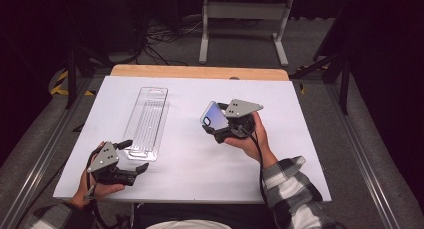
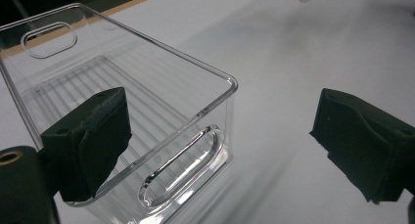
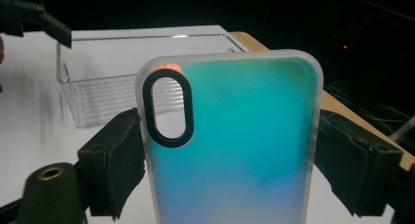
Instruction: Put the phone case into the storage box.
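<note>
Right gripper view has the right tool (image 3: pixel 227 150) clenched on a phone case (image 3: pixel 235 145), one pad against each long edge. That case stands upright between the pads, its teal-to-pale back facing the camera and its oval camera cutout at the upper left. In the high view the right tool (image 1: pixel 220 125) holds the case (image 1: pixel 213 115) lifted off the tabletop (image 1: pixel 200 174), tilted, right of centre, with the person's hand wrapped around the tool from below.

Left tool (image 1: pixel 136 155) sits at the near left of the tabletop, released, its jaws spread wide. In the left gripper view one pad is inside the near end of a clear bin (image 2: pixel 122 87), and the other is outside over bare tabletop; neither touches the end wall with its handle slot. That bin (image 1: pixel 147 121) lies lengthwise on the tabletop, left of the case and well apart from it, ribbed on its floor, with a second handle slot at its far end.
</note>
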The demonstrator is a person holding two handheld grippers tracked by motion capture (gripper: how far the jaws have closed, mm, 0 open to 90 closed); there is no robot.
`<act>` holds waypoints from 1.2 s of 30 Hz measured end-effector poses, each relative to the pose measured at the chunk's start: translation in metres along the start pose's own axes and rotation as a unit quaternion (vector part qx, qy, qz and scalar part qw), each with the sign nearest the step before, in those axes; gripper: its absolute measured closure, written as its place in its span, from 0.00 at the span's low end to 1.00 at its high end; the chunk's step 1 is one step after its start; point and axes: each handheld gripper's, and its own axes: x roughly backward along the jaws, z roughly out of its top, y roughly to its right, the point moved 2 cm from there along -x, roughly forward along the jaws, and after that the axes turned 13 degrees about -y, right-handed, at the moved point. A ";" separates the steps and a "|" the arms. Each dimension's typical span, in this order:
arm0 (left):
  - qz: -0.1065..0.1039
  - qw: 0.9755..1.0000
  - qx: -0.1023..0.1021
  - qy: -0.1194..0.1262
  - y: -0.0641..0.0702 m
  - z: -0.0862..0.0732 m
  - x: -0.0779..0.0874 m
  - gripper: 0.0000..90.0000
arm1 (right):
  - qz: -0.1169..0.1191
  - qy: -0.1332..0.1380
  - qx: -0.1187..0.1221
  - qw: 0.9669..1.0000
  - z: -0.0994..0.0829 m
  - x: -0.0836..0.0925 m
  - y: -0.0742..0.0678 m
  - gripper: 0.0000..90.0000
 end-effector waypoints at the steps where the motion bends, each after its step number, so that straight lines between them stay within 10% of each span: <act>1: 0.000 1.000 0.000 0.001 0.001 0.001 0.000 0.10 | -0.005 0.004 -0.009 1.000 0.000 0.001 -0.001 0.19; 17: -0.033 0.998 0.012 0.043 0.018 0.053 -0.020 0.13 | -0.038 0.048 -0.057 0.996 0.003 0.004 -0.022 0.19; 36: -0.058 0.996 -0.019 0.059 0.049 0.114 -0.072 0.22 | -0.058 0.094 -0.093 0.989 0.004 0.000 -0.043 0.19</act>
